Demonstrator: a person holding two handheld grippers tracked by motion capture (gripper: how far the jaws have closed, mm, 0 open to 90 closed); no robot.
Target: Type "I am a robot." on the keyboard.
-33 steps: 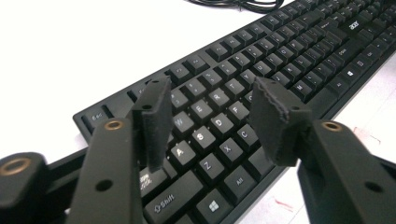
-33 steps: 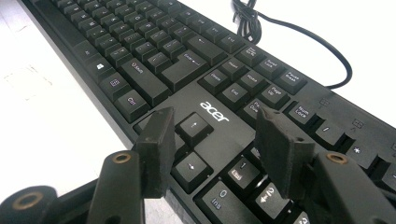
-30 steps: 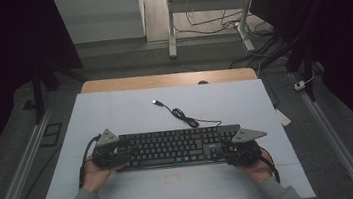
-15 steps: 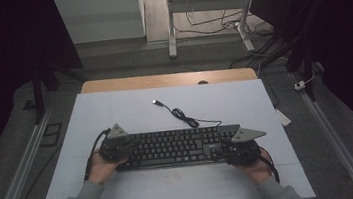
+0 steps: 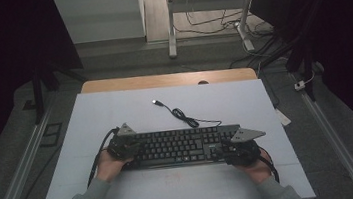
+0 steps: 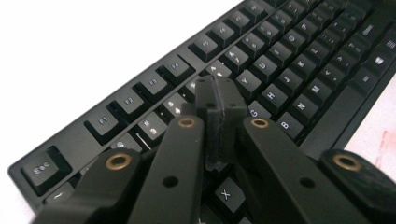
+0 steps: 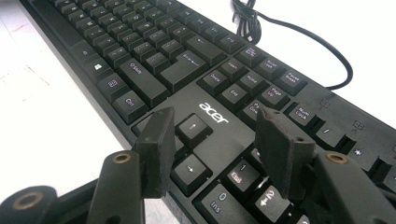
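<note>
A black Acer keyboard (image 5: 180, 147) lies across the white board, and its cable (image 5: 182, 115) curls away towards the far side. My left gripper (image 5: 128, 146) is over the keyboard's left end. In the left gripper view its jaws (image 6: 217, 100) are pressed together with nothing between them, tips just above the upper letter and number keys (image 6: 289, 51). My right gripper (image 5: 230, 149) hovers at the keyboard's right end. Seen from the right gripper view, it (image 7: 215, 123) stands open above the arrow keys, near the logo on the keyboard (image 7: 154, 51), and holds nothing.
The white board (image 5: 115, 111) covers a wooden table (image 5: 162, 80). The cable's USB plug (image 5: 155, 102) lies loose at the board's middle back. Faint red marks (image 5: 173, 178) show in front of the keyboard. Metal rails run along both sides on the floor.
My left gripper has moved right, from beside the keyboard's left end to over its keys, and its jaws have closed. The right gripper has stayed in place.
</note>
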